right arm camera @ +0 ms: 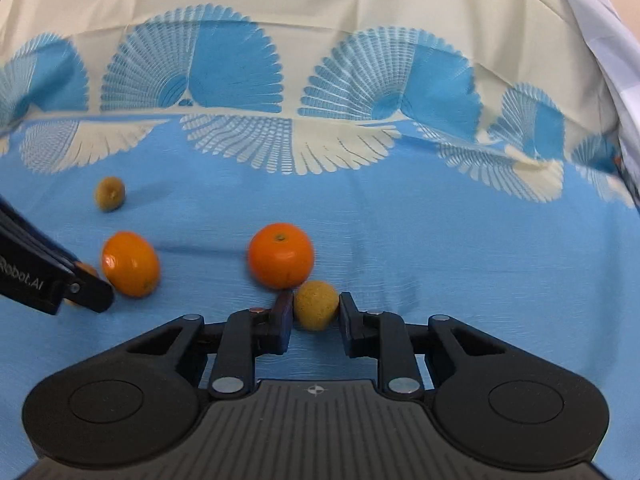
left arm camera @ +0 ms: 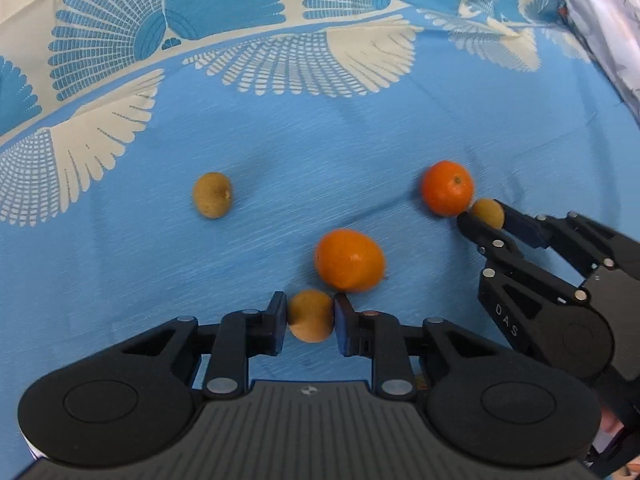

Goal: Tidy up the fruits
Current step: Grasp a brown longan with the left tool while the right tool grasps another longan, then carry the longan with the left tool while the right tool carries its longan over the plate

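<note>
Blue cloth (left arm camera: 160,264): covers the whole work surface, cream fan print along the far edge, fruit scattered on the plain blue part.
Left claw (left arm camera: 310,316): closed on a small tan fruit (left arm camera: 310,316); both pads press its sides, fruit sits on the cloth.
Oval orange (left arm camera: 349,260): at 1 o'clock from that gripped fruit, touching or just beside it; edge slightly blurred.
Right claw (right arm camera: 316,312): closed on a second small yellow-tan fruit (right arm camera: 316,305); left pad is on it, right pad at its edge, contact there looks thin.
Round orange (right arm camera: 281,255): at 11 o'clock from the right claw's fruit, touching it; stem end faces up.
Loose tan fruit (left arm camera: 212,195): alone on the cloth, at 10 o'clock from the left claw, well apart from the rest.
Cross-check, left view: right claw (left arm camera: 486,216) comes in from 3 o'clock, its fruit pinched at the tips right against the round orange.
Cross-check, right view: left claw's finger (right arm camera: 86,294) enters at 9 o'clock beside the oval orange, its fruit mostly hidden behind it.
Count: two oranges, three small tan fruits.
Pale fabric (left arm camera: 608,20): bunched at the 2 o'clock corner, past the cloth edge.
</note>
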The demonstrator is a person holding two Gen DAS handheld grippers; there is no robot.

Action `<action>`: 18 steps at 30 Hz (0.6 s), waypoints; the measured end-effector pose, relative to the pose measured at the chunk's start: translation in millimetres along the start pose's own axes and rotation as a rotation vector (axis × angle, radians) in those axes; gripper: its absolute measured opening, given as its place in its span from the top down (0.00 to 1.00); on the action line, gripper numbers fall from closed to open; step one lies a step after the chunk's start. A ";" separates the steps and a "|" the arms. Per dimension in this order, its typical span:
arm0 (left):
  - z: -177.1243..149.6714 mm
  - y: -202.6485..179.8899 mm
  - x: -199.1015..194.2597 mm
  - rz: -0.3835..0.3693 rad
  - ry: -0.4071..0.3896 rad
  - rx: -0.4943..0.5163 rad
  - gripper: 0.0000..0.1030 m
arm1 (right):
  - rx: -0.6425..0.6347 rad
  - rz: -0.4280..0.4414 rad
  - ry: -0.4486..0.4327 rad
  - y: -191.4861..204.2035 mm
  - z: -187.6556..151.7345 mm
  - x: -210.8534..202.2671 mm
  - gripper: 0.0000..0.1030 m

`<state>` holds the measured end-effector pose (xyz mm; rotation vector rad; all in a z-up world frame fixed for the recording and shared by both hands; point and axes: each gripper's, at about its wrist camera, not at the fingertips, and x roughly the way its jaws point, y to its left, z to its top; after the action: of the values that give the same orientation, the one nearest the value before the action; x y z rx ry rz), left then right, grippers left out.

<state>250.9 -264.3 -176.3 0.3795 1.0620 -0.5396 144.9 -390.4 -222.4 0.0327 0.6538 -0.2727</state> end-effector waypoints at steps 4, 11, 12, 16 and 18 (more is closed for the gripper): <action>-7.1 4.9 -14.2 -0.004 -0.015 -0.023 0.74 | 0.051 -0.026 -0.035 -9.0 2.4 -8.6 0.76; -30.5 6.9 -67.4 0.004 -0.034 -0.075 0.74 | 0.086 -0.048 -0.063 -17.1 6.3 -42.0 0.76; -36.2 5.7 -76.6 0.010 -0.033 -0.082 0.74 | 0.088 -0.045 -0.071 -16.5 7.4 -50.9 0.76; -67.5 3.2 -120.9 0.019 -0.024 -0.115 0.74 | 0.086 0.006 -0.088 -9.8 2.9 -103.2 0.76; -86.1 4.1 -145.2 0.026 -0.020 -0.137 0.74 | 0.092 0.056 -0.080 -4.8 -2.3 -131.3 0.76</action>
<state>136.7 -180.7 -84.2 0.2669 1.0666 -0.4436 42.6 -363.2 -144.6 0.1270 0.5601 -0.2489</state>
